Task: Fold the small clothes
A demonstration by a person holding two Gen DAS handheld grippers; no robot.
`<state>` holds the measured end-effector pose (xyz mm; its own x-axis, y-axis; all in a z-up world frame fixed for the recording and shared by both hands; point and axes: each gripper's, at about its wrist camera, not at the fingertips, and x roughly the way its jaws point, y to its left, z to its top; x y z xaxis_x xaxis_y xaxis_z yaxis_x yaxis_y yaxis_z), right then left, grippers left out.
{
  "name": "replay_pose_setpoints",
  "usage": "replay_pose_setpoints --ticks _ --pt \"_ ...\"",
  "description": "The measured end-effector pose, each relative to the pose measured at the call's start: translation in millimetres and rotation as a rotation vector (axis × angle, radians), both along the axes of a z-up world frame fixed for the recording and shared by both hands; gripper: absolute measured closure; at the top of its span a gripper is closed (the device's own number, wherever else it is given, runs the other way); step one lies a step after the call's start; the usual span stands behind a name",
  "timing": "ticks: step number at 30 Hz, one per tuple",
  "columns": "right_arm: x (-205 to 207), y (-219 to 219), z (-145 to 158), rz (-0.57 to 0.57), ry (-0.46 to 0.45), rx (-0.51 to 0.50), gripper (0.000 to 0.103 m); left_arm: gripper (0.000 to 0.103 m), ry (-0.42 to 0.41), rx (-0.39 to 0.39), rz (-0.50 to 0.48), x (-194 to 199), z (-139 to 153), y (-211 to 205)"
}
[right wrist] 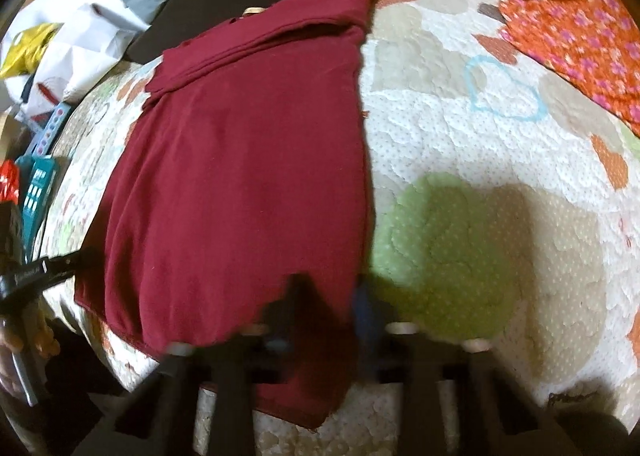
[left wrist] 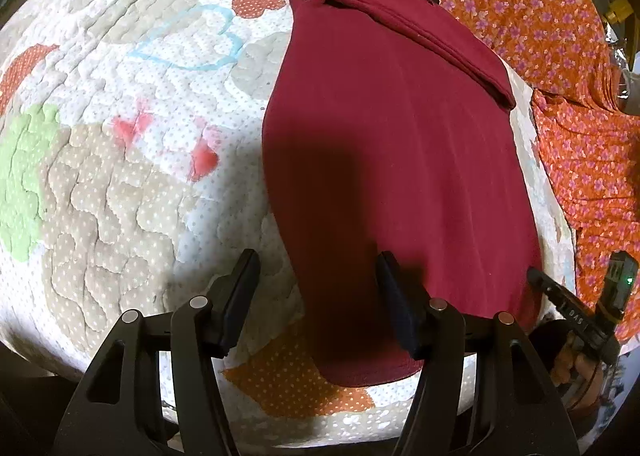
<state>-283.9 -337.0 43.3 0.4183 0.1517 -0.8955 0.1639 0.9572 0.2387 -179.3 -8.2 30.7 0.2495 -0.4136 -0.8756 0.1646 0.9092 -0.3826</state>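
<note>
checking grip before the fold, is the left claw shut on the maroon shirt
No, the left claw stands wide open, one finger over the maroon shirt and the other over the quilt.

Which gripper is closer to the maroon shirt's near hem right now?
Right. The right gripper sits over the maroon shirt at its hem corner. The left gripper straddles the opposite edge, open, one finger over fabric.

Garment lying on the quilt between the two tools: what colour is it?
Plain dark red, no print. The garment shows best in the left wrist view.
</note>
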Motion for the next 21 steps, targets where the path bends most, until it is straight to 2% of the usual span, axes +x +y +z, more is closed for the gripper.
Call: replay_pose_setpoints --ticks 5,7,11,17,18,19,21 --pt "-3.7 -14.4 14.7 -0.009 -0.014 -0.098 0.097 0.043 -0.010 -0.039 -0.004 -0.5 3.6 3.9" --pt "-0.8 -19.5 10.5 -0.024 0.007 -0.088 0.097 0.043 -0.008 -0.042 -0.008 -2.3 3.3 6.6" --pt "1.8 -11.0 2.5 -0.001 0.024 -0.140 0.097 0.043 -0.007 -0.045 -0.005 -5.0 1.8 9.9" --pt "-1.2 -20.2 22.5 0.001 -0.016 -0.210 0.097 0.042 0.008 -0.102 -0.008 -6.2 0.2 11.9" --pt "1.1 -20.9 17.9 0.000 -0.001 -0.211 0.097 0.041 0.010 -0.114 -0.017 -7.9 0.5 9.8" --pt "2.7 -20.0 12.9 0.008 0.016 -0.198 0.097 0.034 0.013 -0.127 -0.035 -10.2 0.4 5.9" --pt "2.2 -16.3 9.7 0.015 0.025 -0.185 0.097 0.031 0.020 -0.136 -0.077 -14.5 -2.3 -2.4"
